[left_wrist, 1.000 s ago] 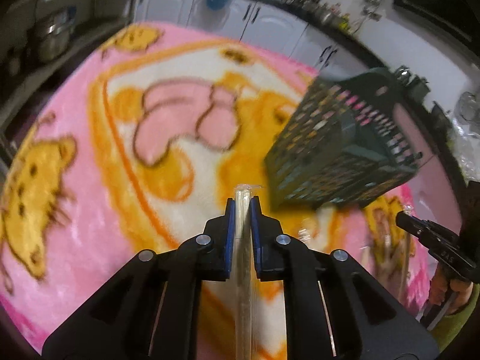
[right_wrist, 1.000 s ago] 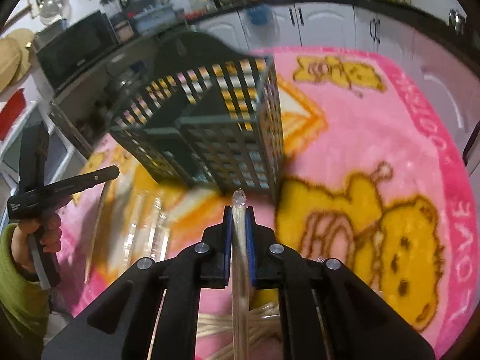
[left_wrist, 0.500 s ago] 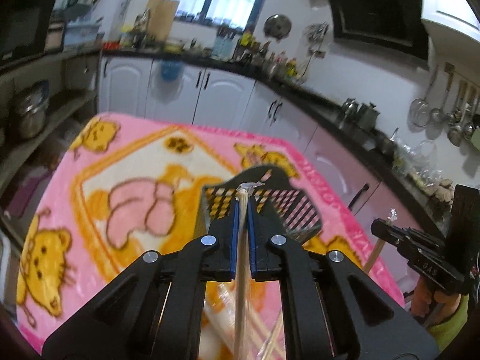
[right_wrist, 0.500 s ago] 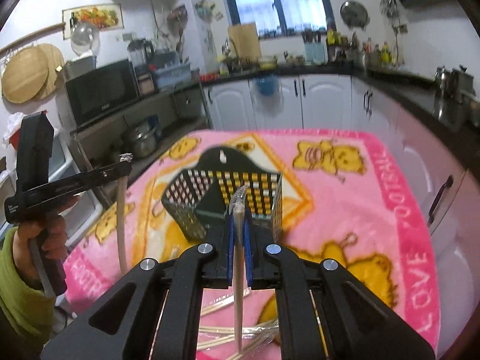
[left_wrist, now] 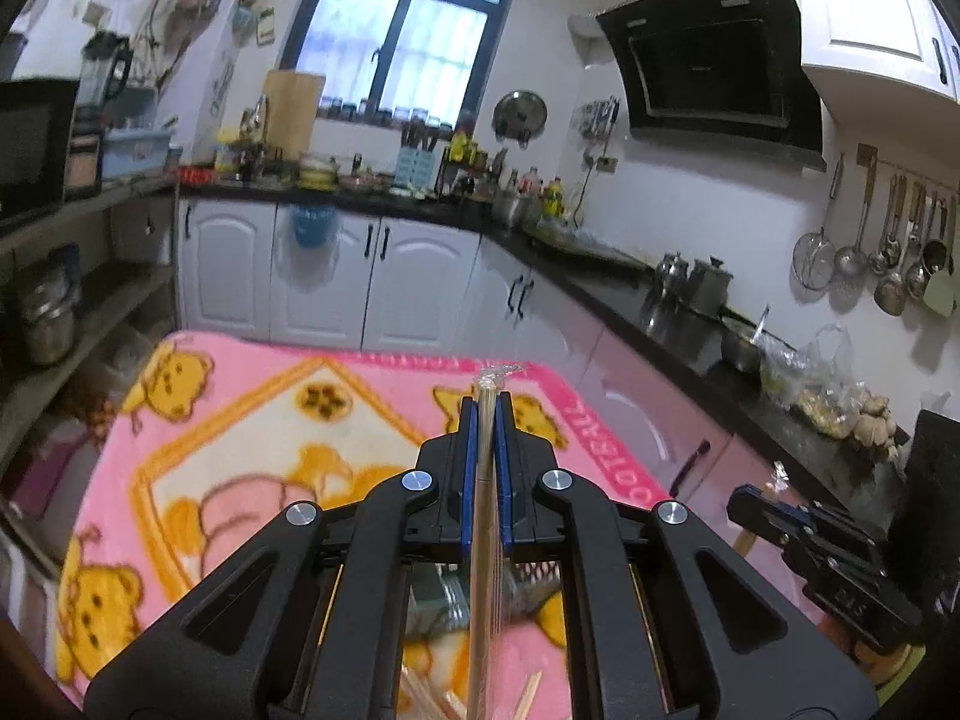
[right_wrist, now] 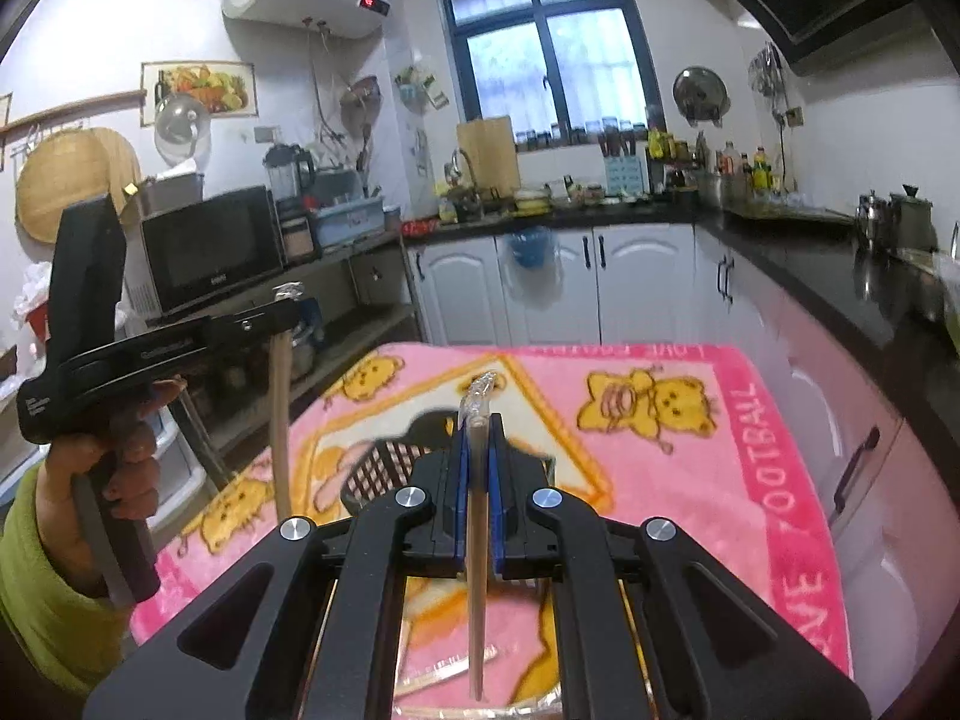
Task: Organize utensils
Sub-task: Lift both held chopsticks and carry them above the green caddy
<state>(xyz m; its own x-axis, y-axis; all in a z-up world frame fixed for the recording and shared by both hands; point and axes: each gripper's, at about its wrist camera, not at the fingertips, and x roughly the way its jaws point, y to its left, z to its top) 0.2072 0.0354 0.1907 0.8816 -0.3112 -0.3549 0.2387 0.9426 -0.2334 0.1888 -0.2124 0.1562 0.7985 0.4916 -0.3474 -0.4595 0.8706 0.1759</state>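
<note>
My left gripper (left_wrist: pixel 486 405) is shut on a plastic-wrapped pair of wooden chopsticks (left_wrist: pixel 480 570), held upright high above the table. My right gripper (right_wrist: pixel 477 423) is shut on another wrapped pair of chopsticks (right_wrist: pixel 477 588), also upright. The dark green mesh utensil basket (right_wrist: pixel 384 471) lies on the pink blanket, mostly hidden behind the right gripper's fingers; a blurred part of the basket (left_wrist: pixel 438 594) shows under the left gripper. In the right wrist view the left gripper (right_wrist: pixel 282 315) shows at left with its chopsticks (right_wrist: pixel 279 432) hanging down. The right gripper (left_wrist: pixel 744 504) shows at lower right in the left wrist view.
The pink cartoon blanket (right_wrist: pixel 690 450) covers the table. More wrapped chopsticks (right_wrist: pixel 444 675) lie on the blanket's near edge, and also show in the left wrist view (left_wrist: pixel 432 699). White cabinets (left_wrist: pixel 336 276) and a black counter (left_wrist: pixel 690 330) stand behind and to the right.
Both grippers have risen and tilted up with their chopsticks; the views went from looking down at the blanket and basket to looking across the kitchen. The basket now sits low, behind the fingers.
</note>
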